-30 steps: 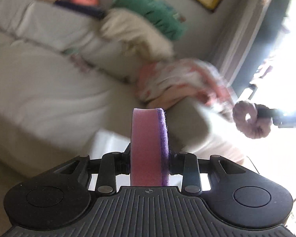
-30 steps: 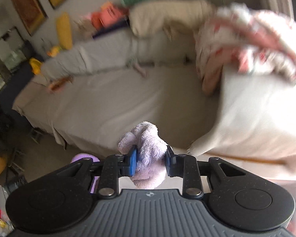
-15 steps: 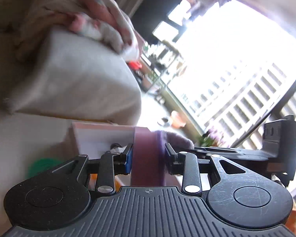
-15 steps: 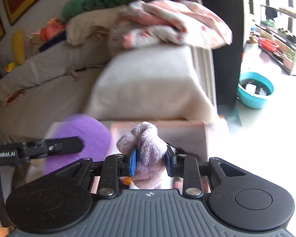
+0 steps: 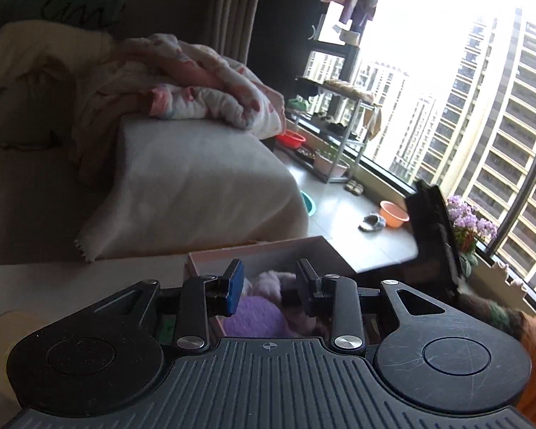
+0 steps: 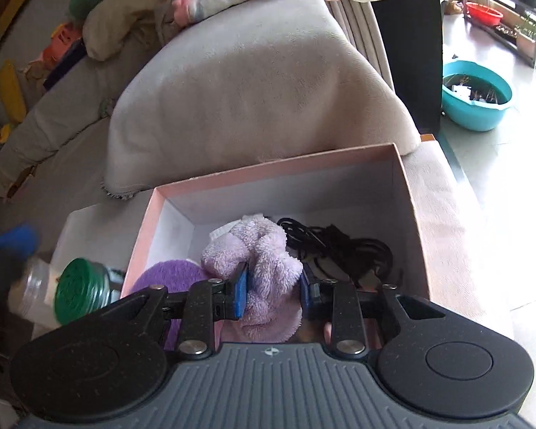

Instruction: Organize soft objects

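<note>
grey sofa, pink box, right hand-held gripper clamping lilac scrunchie

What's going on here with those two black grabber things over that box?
A person is tidying soft items into a pink box beside the sofa, a handheld gripper in each hand. The right gripper is shut on a fluffy lilac scrunchie, held over the box. The left gripper is open and holds nothing; below it a round purple sponge lies in the box. A tangle of black cord is in the box too. A green-lidded jar lies outside it.
</note>
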The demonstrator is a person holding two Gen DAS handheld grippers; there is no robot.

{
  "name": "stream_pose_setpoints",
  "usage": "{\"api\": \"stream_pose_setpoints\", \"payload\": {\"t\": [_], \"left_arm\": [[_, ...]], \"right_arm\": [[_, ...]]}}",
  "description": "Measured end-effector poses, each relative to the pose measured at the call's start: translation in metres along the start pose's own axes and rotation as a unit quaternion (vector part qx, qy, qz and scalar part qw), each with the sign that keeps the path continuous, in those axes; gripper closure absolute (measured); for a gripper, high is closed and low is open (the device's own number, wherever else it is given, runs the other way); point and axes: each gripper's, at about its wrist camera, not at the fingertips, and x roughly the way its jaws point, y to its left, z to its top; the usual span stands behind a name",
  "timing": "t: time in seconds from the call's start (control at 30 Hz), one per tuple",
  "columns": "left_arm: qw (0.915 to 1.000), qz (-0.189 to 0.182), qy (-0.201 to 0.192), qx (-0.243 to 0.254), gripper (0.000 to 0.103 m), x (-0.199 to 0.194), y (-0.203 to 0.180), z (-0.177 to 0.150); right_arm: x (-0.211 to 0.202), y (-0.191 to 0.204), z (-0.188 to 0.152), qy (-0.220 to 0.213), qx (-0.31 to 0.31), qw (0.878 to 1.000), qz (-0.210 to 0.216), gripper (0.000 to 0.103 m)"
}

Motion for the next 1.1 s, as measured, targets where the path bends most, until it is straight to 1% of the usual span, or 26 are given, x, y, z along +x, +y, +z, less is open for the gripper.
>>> {"api": "stream_pose_setpoints", "payload": {"t": [0.07,0.13,0.2,0.23,0.27,0.33,0.37,0.47,0.5,0.53,0.57,0.63,0.67,0.7,0.77,0.8,0.83,0.87,0.9,0.93,0.97,1.03,1.1], "left_arm": [[0.9999,0.002,0.002,0.015,0.068,-0.015,0.001,-0.018],[0.9993,0.007,0.017,0.032,0.068,-0.029,0.003,-0.040],[0.9981,0.016,0.037,0.047,0.068,-0.035,0.010,-0.066],[0.9973,0.024,0.050,0.048,0.068,-0.036,0.014,-0.078],[0.9965,0.033,0.062,0.044,0.068,-0.040,0.018,-0.091],[0.9952,0.051,0.080,0.023,0.068,-0.045,0.028,-0.115],[0.9945,0.060,0.085,0.012,0.068,-0.048,0.032,-0.127],[0.9931,0.084,0.081,-0.015,0.068,-0.057,0.037,-0.154],[0.9930,0.086,0.077,-0.025,0.068,-0.058,0.036,-0.160],[0.9929,0.085,0.074,-0.036,0.068,-0.057,0.035,-0.165],[0.9926,0.084,0.075,-0.046,0.068,-0.054,0.032,-0.169],[0.9919,0.083,0.078,-0.055,0.067,-0.046,0.024,-0.176],[0.9925,0.092,0.067,-0.046,0.065,-0.043,0.018,-0.178],[0.9923,0.098,0.067,-0.037,0.063,-0.042,0.011,-0.180],[0.9923,0.102,0.068,-0.019,0.056,-0.035,0.000,-0.179],[0.9922,0.104,0.067,-0.013,0.054,-0.032,-0.004,-0.179],[0.9919,0.108,0.066,-0.008,0.050,-0.030,-0.008,-0.180],[0.9915,0.114,0.063,-0.006,0.048,-0.028,-0.011,-0.181],[0.9910,0.120,0.060,-0.006,0.047,-0.027,-0.014,-0.183],[0.9903,0.127,0.055,-0.008,0.047,-0.027,-0.017,-0.184],[0.9893,0.136,0.050,-0.012,0.047,-0.026,-0.019,-0.185],[0.9866,0.158,0.037,-0.013,0.047,-0.027,-0.027,-0.191],[0.9823,0.185,0.029,0.008,0.047,-0.023,-0.036,-0.195]], "right_arm": [[0.006,-0.001,0.000,0.003,0.006,1.000,-0.005,0.068],[0.000,-0.004,-0.004,-0.009,0.010,1.000,-0.012,0.058],[-0.017,-0.006,-0.011,-0.029,0.016,0.999,-0.009,0.056],[-0.032,-0.006,-0.016,-0.045,0.022,0.999,-0.006,0.052],[-0.046,-0.005,-0.022,-0.062,0.026,0.998,-0.007,0.048],[-0.075,0.001,-0.035,-0.102,0.024,0.994,-0.009,0.037],[-0.091,0.006,-0.046,-0.120,0.019,0.993,-0.010,0.035],[-0.125,0.026,-0.088,-0.154,-0.012,0.988,-0.022,0.028],[-0.130,0.034,-0.105,-0.160,-0.026,0.986,-0.032,0.022],[-0.132,0.040,-0.123,-0.162,-0.038,0.985,-0.043,0.019],[-0.130,0.044,-0.140,-0.158,-0.047,0.985,-0.053,0.019],[-0.116,0.047,-0.171,-0.134,-0.056,0.987,-0.069,0.019],[-0.105,0.046,-0.184,-0.115,-0.054,0.989,-0.075,0.019],[-0.093,0.045,-0.194,-0.097,-0.052,0.991,-0.079,0.019],[-0.073,0.041,-0.210,-0.073,-0.055,0.992,-0.089,0.018],[-0.071,0.043,-0.216,-0.087,-0.069,0.989,-0.097,0.017],[-0.070,0.048,-0.221,-0.100,-0.086,0.984,-0.117,0.017],[-0.067,0.051,-0.222,-0.099,-0.097,0.981,-0.133,0.017],[-0.065,0.054,-0.223,-0.096,-0.105,0.980,-0.140,0.013],[-0.064,0.051,-0.224,-0.104,-0.102,0.979,-0.143,0.003],[-0.062,0.048,-0.224,-0.106,-0.091,0.979,-0.148,0.000],[-0.065,0.039,-0.222,-0.111,-0.071,0.981,-0.144,0.000],[-0.062,0.039,-0.218,-0.111,-0.073,0.978,-0.159,0.000]]}}
